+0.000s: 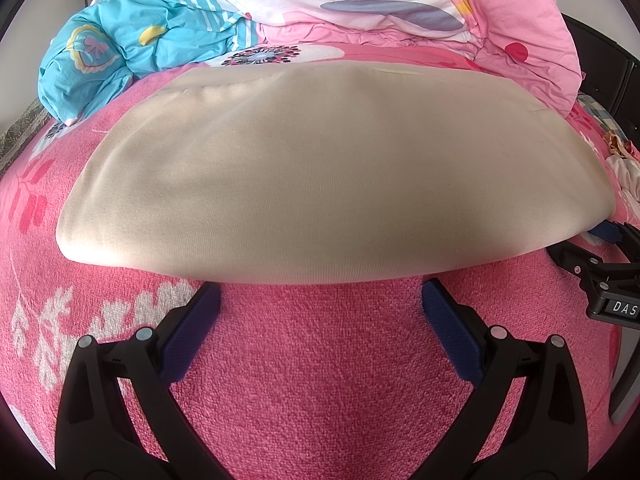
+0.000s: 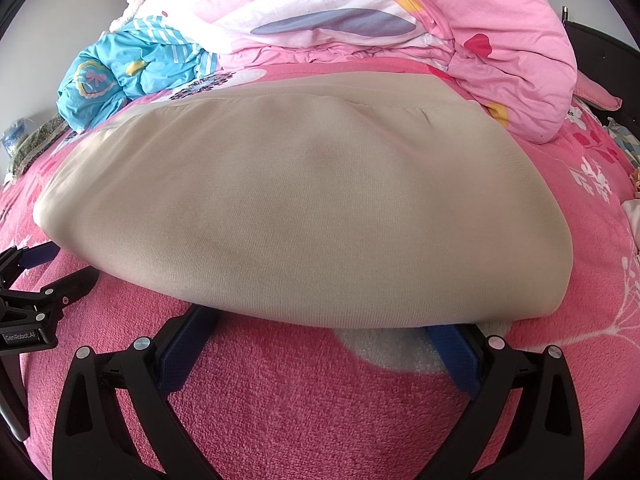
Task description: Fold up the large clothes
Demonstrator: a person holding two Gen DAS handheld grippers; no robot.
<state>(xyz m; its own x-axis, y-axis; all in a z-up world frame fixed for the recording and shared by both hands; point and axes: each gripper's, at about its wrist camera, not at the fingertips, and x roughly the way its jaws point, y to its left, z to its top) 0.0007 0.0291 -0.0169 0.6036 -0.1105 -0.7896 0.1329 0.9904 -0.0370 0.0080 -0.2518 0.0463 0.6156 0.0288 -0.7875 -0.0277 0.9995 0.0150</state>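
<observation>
Folded beige garment [image 1: 320,172] is laid on pink blanket [image 1: 312,360]; near edge is met by left gripper [image 1: 320,292] and right gripper [image 2: 320,320], both spread wide, nothing clamped.

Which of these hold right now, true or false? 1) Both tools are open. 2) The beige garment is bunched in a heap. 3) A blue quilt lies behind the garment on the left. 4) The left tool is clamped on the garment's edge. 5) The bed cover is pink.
1) True: the left tool and right tool both stand with jaws spread.
2) False: the beige garment lies folded flat and smooth.
3) True: the blue quilt sits there, beside a pink quilt.
4) False: it holds nothing; its fingertips reach only the garment's near edge.
5) True: the pink bed cover is under everything.
</observation>
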